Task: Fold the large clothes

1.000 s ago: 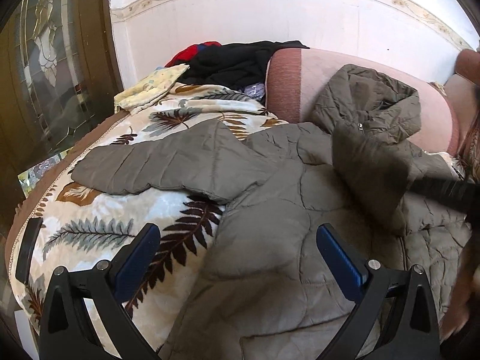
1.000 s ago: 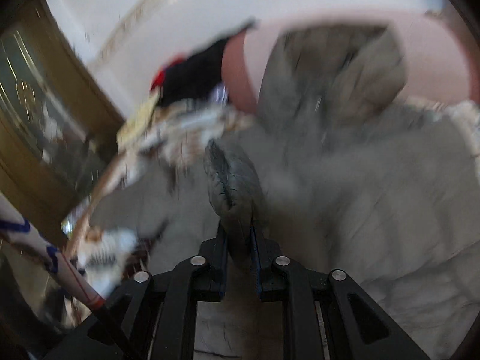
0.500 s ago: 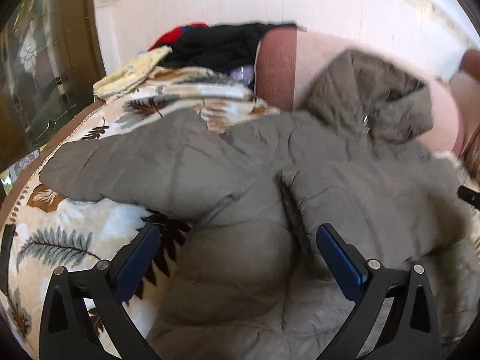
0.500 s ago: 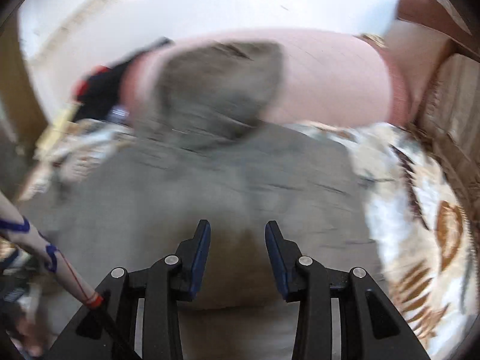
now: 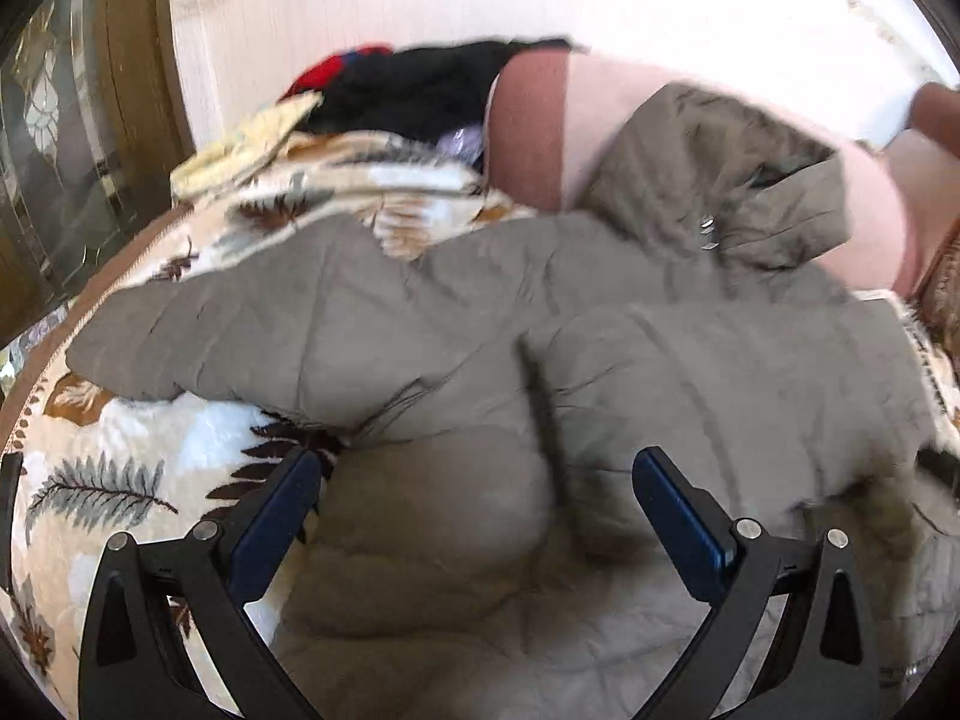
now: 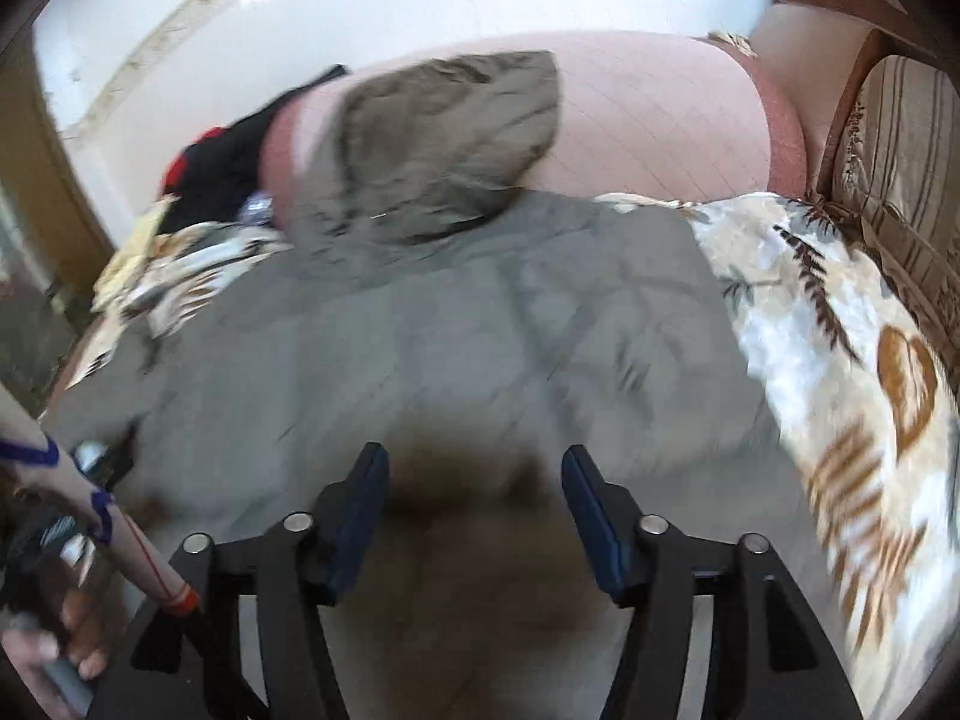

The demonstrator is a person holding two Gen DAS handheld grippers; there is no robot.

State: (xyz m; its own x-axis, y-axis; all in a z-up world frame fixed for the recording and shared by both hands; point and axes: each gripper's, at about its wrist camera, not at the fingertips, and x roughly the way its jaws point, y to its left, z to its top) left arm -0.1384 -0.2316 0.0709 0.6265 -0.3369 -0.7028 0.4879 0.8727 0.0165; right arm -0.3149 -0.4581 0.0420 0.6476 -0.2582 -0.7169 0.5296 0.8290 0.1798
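Note:
A large olive-grey quilted coat (image 5: 456, 324) lies spread on a leaf-patterned blanket (image 5: 108, 480). Its hood (image 5: 720, 180) rests against a pink cushion (image 5: 600, 102). One sleeve (image 5: 240, 330) stretches to the left; the right sleeve lies folded across the body (image 5: 720, 372). My left gripper (image 5: 474, 498) is open and empty, just above the coat's lower part. My right gripper (image 6: 474, 486) is open and empty over the coat (image 6: 480, 330); the hood (image 6: 444, 138) shows at the back.
A pile of black, red and yellow clothes (image 5: 408, 84) lies at the back left. A wooden door with patterned glass (image 5: 72, 138) stands at the left. A striped cushion (image 6: 900, 180) is at the right. The person's left hand (image 6: 60, 630) shows at the lower left.
My right gripper carried the right sleeve across the coat's body, let it go and opened wider, pulling back to the right. My left gripper stayed open and moved closer to the coat.

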